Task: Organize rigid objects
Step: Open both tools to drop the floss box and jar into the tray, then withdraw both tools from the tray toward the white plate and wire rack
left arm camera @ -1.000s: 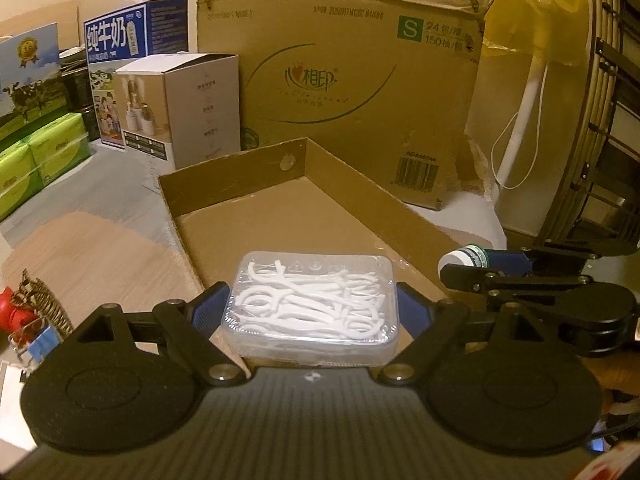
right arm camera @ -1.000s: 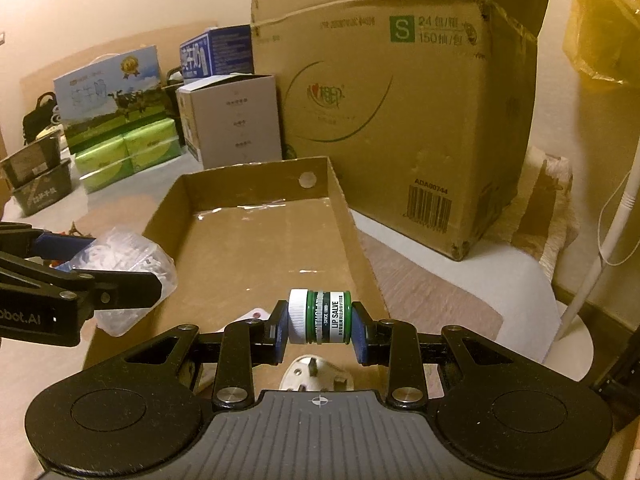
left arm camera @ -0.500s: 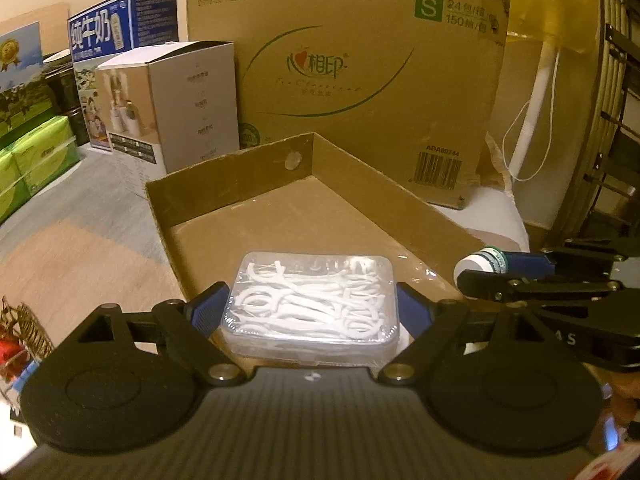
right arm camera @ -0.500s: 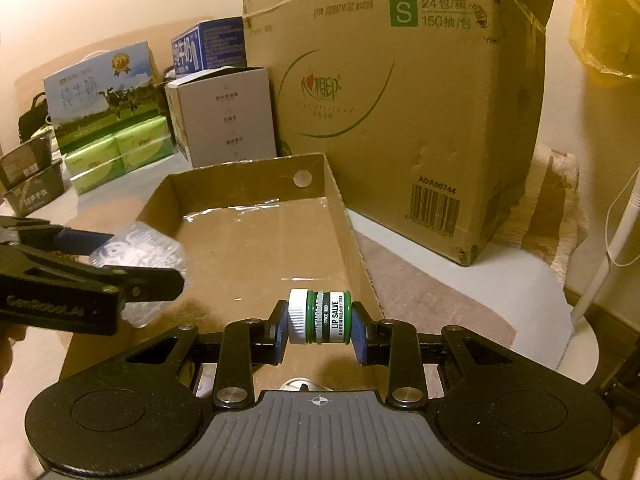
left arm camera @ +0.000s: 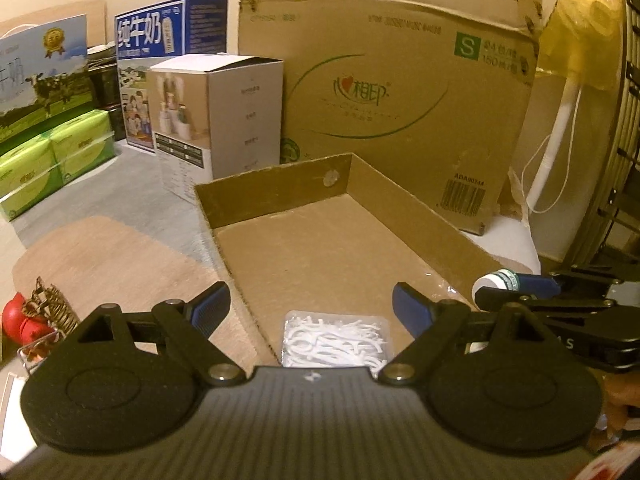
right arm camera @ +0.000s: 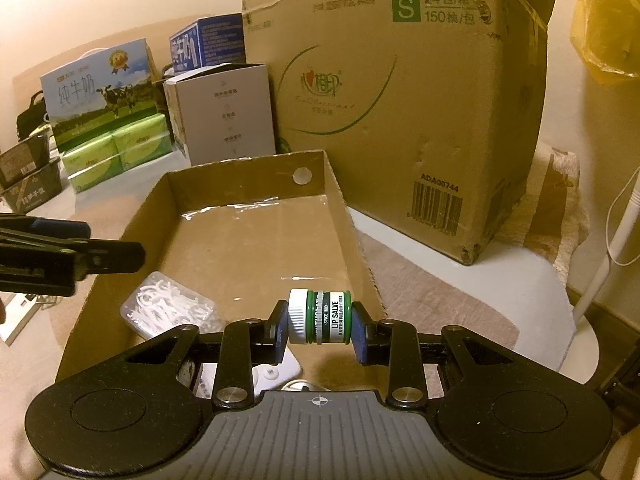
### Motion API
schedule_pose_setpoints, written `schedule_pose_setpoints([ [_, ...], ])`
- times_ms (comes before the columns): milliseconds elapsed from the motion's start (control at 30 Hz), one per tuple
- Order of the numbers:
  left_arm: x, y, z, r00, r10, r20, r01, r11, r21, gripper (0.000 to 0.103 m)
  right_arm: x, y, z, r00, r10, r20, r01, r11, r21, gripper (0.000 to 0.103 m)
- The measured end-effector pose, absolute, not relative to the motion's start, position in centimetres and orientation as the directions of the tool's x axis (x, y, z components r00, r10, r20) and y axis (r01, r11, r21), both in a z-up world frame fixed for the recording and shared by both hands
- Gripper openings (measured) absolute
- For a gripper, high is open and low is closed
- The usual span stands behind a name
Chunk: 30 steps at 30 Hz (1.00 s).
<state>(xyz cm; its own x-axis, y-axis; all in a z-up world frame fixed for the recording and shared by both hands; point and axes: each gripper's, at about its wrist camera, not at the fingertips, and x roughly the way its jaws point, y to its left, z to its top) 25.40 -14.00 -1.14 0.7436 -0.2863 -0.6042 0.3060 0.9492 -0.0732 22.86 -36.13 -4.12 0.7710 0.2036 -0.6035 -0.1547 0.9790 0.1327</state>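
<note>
A clear floss-pick box (left arm camera: 336, 340) lies flat on the floor of the shallow cardboard tray (left arm camera: 276, 196), at its near left corner (right arm camera: 172, 312). My left gripper (left arm camera: 310, 304) hangs open just above and behind the box, with nothing between its blue pads. Seen from the right wrist view, the left gripper (right arm camera: 80, 248) reaches in over the tray's (right arm camera: 240, 188) left wall. My right gripper (right arm camera: 320, 322) is shut on a small green lip salve jar (right arm camera: 320, 316) with a white cap, held on its side over the tray's near right edge. The jar (left arm camera: 496, 282) also shows at the right of the left wrist view.
A big cardboard carton (right arm camera: 400, 100) stands behind the tray, with a white box (left arm camera: 224, 116), milk cartons (left arm camera: 168, 36) and green tissue packs (left arm camera: 52, 160) to its left. A red item and a metal clip (left arm camera: 36, 316) lie at the near left. A white pole (left arm camera: 556, 136) stands at the right.
The floss-pick box has left the left gripper's jaws and now lies on the tray floor. The left gripper has shifted a little. The right gripper still holds the jar.
</note>
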Motion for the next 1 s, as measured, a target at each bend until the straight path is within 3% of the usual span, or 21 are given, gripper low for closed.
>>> schedule_pose_setpoints([
  [167, 24.6, -13.6, -1.0, 0.745, -0.283, -0.604, 0.302, 0.95, -0.072, 0.087, 22.8, -36.0, -4.0, 0.781, 0.201, -0.591, -0.152, 0.98, 0.131, 0.033],
  [233, 24.2, -13.4, -0.9, 0.745, -0.279, -0.605, 0.301, 0.951, -0.068, 0.087, 22.6, -36.0, -3.8, 0.79, 0.193, -0.582, -0.151, 0.981, 0.12, 0.043],
  [267, 23.9, -13.3, -0.9, 0.745, -0.28, -0.605, 0.301, 0.951, -0.069, 0.087, 22.4, -36.1, -3.6, 0.796, 0.198, -0.572, -0.155, 0.98, 0.123, 0.054],
  [300, 23.6, -13.1, -0.9, 0.746, -0.277, -0.605, 0.298, 0.952, -0.069, 0.087, 22.1, -36.1, -3.4, 0.799, 0.202, -0.567, -0.157, 0.979, 0.128, 0.056],
  [1000, 13.5, -6.6, 1.5, 0.774, -0.194, -0.602, 0.176, 0.98, -0.089, 0.087, 12.8, -31.9, 0.1, 0.781, 0.261, -0.568, -0.188, 0.965, 0.185, 0.056],
])
